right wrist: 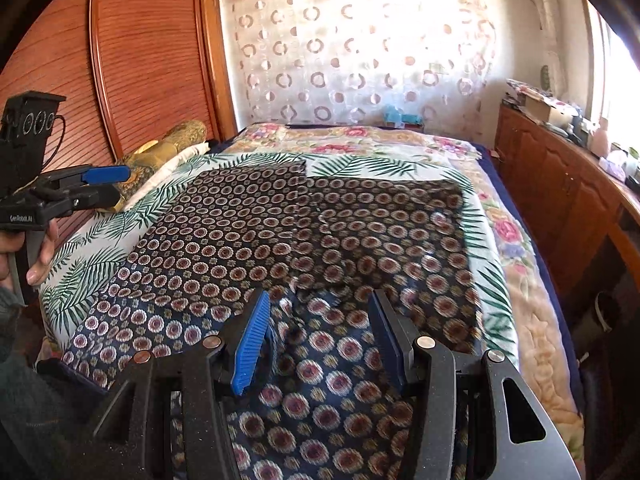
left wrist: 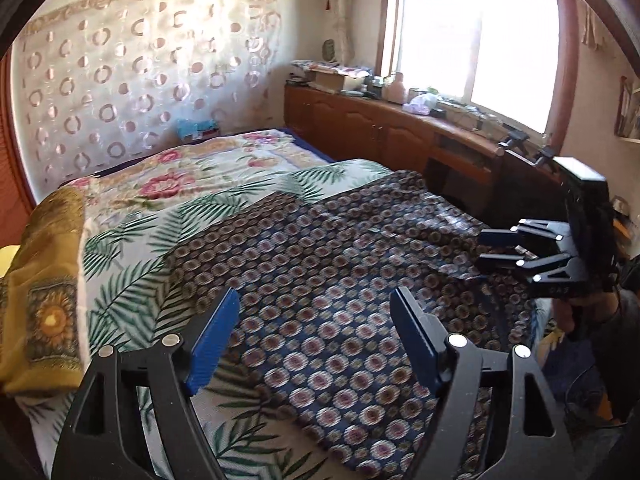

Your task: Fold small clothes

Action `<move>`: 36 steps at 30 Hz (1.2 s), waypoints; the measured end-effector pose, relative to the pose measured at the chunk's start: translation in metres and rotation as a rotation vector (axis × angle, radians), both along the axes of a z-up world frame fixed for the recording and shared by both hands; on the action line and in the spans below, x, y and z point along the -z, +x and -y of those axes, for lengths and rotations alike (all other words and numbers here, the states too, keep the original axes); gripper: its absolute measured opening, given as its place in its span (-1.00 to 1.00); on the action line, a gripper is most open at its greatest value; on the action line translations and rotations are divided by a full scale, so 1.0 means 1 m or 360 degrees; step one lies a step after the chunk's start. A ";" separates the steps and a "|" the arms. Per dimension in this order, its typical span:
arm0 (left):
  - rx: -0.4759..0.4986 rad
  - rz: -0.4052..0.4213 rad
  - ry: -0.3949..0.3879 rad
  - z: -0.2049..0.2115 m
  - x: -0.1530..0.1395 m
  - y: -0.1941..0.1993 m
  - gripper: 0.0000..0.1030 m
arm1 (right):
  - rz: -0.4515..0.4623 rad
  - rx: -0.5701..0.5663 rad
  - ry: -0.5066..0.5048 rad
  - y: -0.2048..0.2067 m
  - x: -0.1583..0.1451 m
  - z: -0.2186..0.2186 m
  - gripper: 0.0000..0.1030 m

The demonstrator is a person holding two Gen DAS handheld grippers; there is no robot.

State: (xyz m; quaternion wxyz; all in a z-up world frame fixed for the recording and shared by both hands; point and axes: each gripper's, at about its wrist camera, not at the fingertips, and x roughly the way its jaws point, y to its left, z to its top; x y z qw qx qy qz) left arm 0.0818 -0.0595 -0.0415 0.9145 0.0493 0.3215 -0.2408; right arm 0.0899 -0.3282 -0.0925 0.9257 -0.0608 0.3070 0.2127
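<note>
Blue-padded fingers of the left gripper [left wrist: 312, 344] stand wide apart in the near foreground, with nothing between them. Under and ahead of them lies the garment [left wrist: 320, 264], dark blue with small round flowers, spread over a palm-leaf sheet [left wrist: 132, 240] on the bed [left wrist: 248, 156]. Seen from the right wrist, the garment looks partly folded, its far half lying in flat rectangular layers and its near end loose and rumpled. The right gripper [right wrist: 320, 344] hovers over that loose end with its jaws half open; cloth bunches up between the pads, close against the left one, but I cannot tell whether it is truly pinched. A hand [right wrist: 36, 256] holds the left gripper off to the side, above the sheet's edge and clear of the garment. The risks, as I judge them: with the left jaws empty, only the right side can steady the cloth, so a pull may drag the folded layers askew or lift them apart. A loose hold on slippery fabric may also let the rumpled end slide out, leaving a crooked fold.
</note>
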 end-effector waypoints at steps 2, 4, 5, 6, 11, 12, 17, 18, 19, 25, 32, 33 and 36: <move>-0.0028 -0.0006 0.0014 -0.007 0.006 -0.001 0.52 | -0.0027 -0.0025 -0.0007 0.012 0.000 -0.007 0.03; -0.0050 -0.0022 0.0009 -0.012 0.011 -0.001 0.52 | -0.0069 -0.0038 -0.0032 0.025 0.001 -0.014 0.03; -0.0061 -0.0028 0.0007 -0.016 0.012 -0.001 0.52 | -0.0094 -0.0041 -0.0049 0.032 0.002 -0.017 0.03; -0.0071 -0.0033 0.0005 -0.018 0.015 -0.001 0.52 | -0.0122 -0.0041 -0.0065 0.041 0.003 -0.019 0.06; -0.0107 -0.0066 -0.0005 -0.030 0.026 -0.002 0.52 | -0.0274 -0.0040 -0.0074 0.079 0.015 -0.029 0.11; -0.0112 -0.0069 -0.0004 -0.031 0.028 -0.003 0.52 | -0.0291 -0.0037 -0.0083 0.082 0.017 -0.031 0.11; -0.0128 -0.0083 -0.0015 -0.036 0.034 -0.004 0.52 | -0.0334 -0.0101 -0.0083 0.088 0.026 -0.043 0.11; -0.0128 -0.0085 -0.0015 -0.036 0.034 -0.005 0.52 | -0.0323 -0.0106 -0.0098 0.089 0.027 -0.047 0.11; -0.0128 -0.0087 -0.0016 -0.036 0.035 -0.005 0.52 | -0.0314 -0.0114 -0.0118 0.088 0.027 -0.050 0.11; -0.0122 -0.0085 -0.0015 -0.034 0.036 -0.007 0.52 | -0.0263 -0.0174 -0.0215 0.086 0.032 -0.062 -0.31; -0.0109 -0.0077 -0.0023 -0.032 0.034 -0.011 0.52 | -0.0182 -0.0054 -0.0315 0.085 0.029 -0.061 -0.06; -0.0106 -0.0076 -0.0025 -0.031 0.033 -0.012 0.52 | -0.0176 -0.0032 -0.0316 0.087 0.029 -0.059 0.02; -0.0097 -0.0075 -0.0025 -0.029 0.032 -0.013 0.52 | -0.0241 -0.0029 -0.0260 0.098 0.032 -0.056 0.03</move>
